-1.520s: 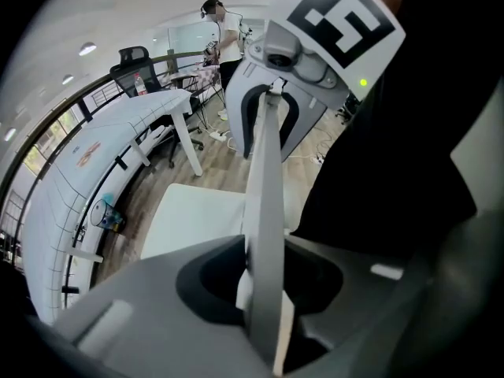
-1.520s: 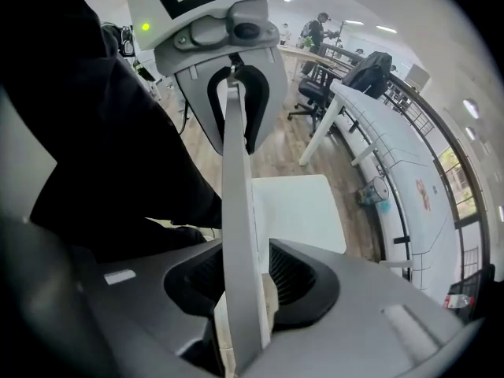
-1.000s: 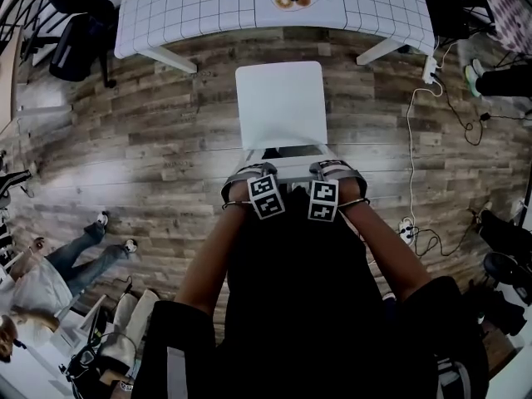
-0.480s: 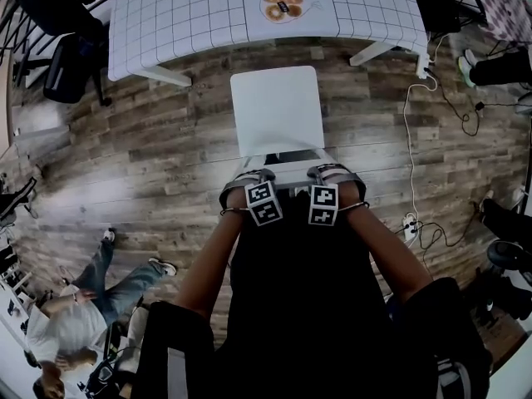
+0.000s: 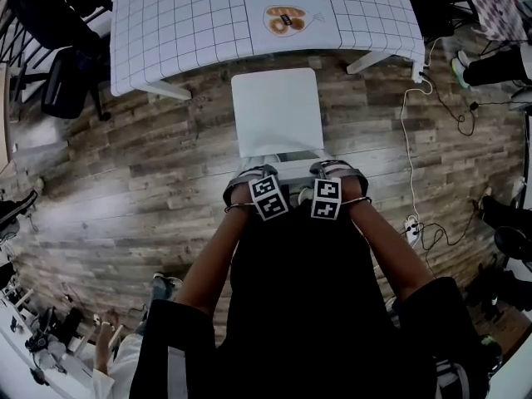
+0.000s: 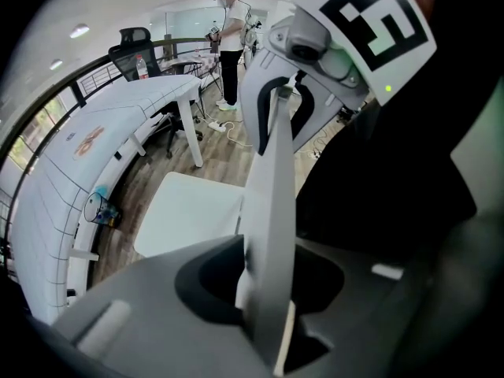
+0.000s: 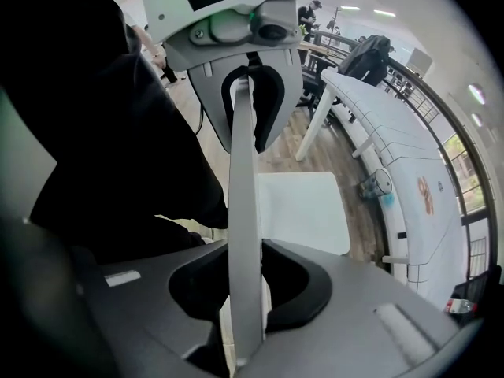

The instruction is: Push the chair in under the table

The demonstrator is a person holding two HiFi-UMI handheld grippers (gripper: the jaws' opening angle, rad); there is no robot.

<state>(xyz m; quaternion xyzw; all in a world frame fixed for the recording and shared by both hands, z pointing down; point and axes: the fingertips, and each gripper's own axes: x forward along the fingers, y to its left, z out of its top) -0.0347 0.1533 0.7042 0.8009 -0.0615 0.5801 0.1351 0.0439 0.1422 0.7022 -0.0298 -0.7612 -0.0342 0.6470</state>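
A white chair stands on the wood floor facing the grid-cloth table (image 5: 191, 23). Its seat (image 5: 277, 110) has its front edge just short of the table's near edge. Both grippers clamp the top of the backrest (image 5: 287, 163) from above. My left gripper (image 5: 264, 191) is shut on its left part and my right gripper (image 5: 327, 191) on its right part. In the left gripper view the backrest (image 6: 272, 203) runs as a white slab between the jaws of the left gripper (image 6: 264, 290). In the right gripper view the right gripper (image 7: 240, 290) pinches the backrest (image 7: 242, 203) the same way.
White table legs (image 5: 162, 88) (image 5: 370, 59) stand either side of the seat. A clear round container (image 6: 98, 205) lies by a table leg. A white cable and power strip (image 5: 411, 223) are on the floor at the right, a black office chair (image 5: 66, 81) at the left. A person (image 6: 230, 38) stands far off.
The chair and both grippers have moved toward the table, and the gap between seat and table edge has narrowed. A person at lower left has walked mostly out of view.
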